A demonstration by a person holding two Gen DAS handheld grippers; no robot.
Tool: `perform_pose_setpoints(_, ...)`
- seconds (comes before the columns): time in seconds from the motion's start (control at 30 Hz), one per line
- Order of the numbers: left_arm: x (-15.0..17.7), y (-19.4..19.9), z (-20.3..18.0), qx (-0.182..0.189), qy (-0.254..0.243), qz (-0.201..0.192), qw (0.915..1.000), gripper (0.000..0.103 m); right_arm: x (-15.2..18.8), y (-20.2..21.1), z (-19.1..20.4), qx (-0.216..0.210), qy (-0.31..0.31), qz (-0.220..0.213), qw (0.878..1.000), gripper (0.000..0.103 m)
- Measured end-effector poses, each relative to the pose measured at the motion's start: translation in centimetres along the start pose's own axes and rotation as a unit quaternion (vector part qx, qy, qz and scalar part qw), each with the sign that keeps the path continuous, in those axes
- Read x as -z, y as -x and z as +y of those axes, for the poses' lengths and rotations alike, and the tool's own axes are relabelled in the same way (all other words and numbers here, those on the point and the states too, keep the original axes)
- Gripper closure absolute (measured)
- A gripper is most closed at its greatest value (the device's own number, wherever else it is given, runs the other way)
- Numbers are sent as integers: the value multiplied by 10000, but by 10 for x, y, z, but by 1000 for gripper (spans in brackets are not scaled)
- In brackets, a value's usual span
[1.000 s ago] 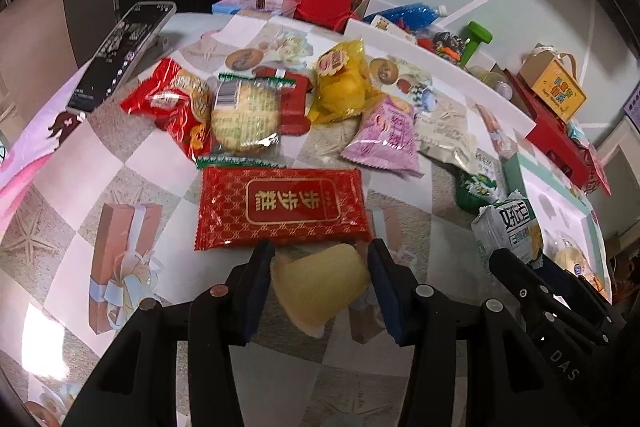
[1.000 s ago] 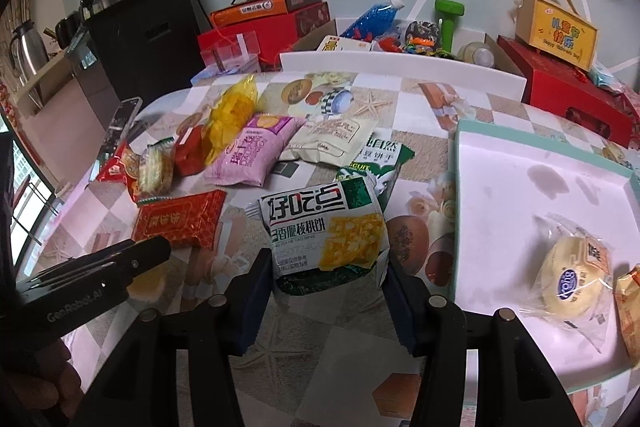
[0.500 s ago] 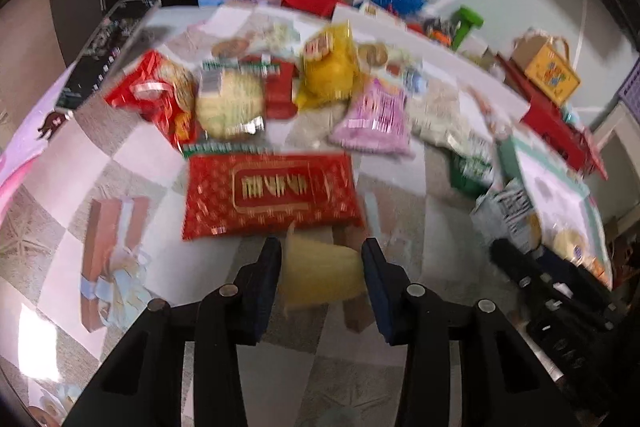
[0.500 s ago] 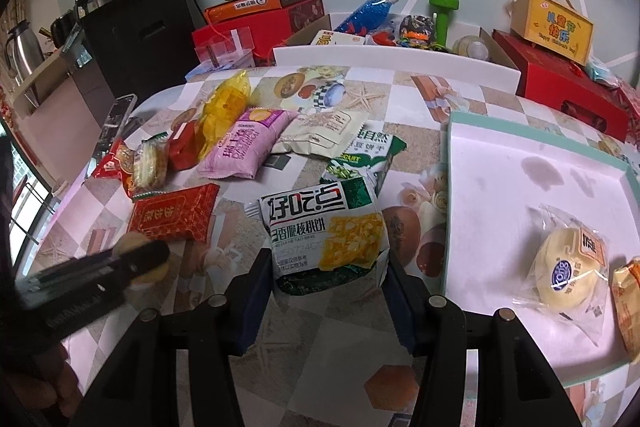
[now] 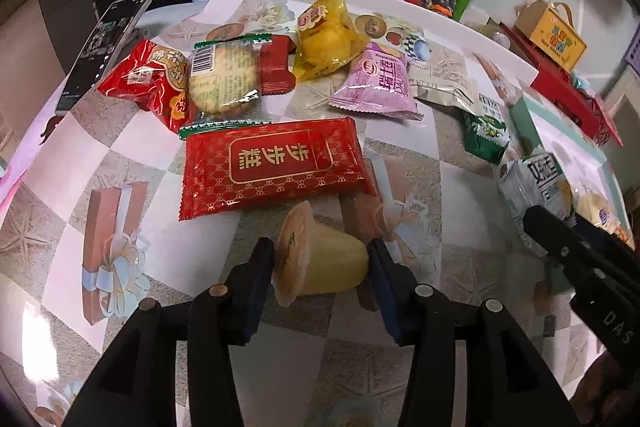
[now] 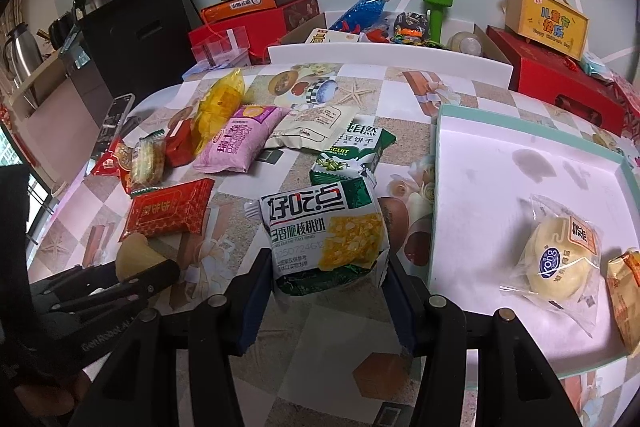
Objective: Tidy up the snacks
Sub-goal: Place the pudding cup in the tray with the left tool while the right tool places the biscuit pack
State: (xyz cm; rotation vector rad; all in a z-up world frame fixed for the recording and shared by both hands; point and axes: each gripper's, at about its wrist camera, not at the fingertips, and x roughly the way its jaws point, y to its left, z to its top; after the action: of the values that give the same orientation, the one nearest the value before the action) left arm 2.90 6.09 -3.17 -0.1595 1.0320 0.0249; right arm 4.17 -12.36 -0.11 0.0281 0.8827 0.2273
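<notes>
Snack packs lie all over my table [image 6: 400,95], which has a checked cloth with pictures of gifts and starfish on it. Boxes and a green dumbbell [image 6: 437,7] sit along the wall behind it.

My left gripper [image 5: 320,265] has a yellow jelly cup [image 5: 320,259] between its fingers. The cup lies on its side, with its lid by the left finger. The fingers have just been opening a bit, and I cannot tell if they are pressing the cup. A big red pack [image 5: 272,167] lies just past it.

My right gripper [image 6: 326,277] is clamped on a white and green walnut cookie bag [image 6: 324,231]. Just to its right is a white tray [image 6: 500,155] with a green rim. A round yellow cake [image 6: 558,259] in a clear wrap lies in the tray.
</notes>
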Motion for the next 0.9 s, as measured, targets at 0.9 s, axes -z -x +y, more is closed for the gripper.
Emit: perform_pose_setpoints(0.9, -14, 35, -30, 495, -465, -593, 9959, 63, -11, 32, -14, -104, -233, -544, 9982, 46)
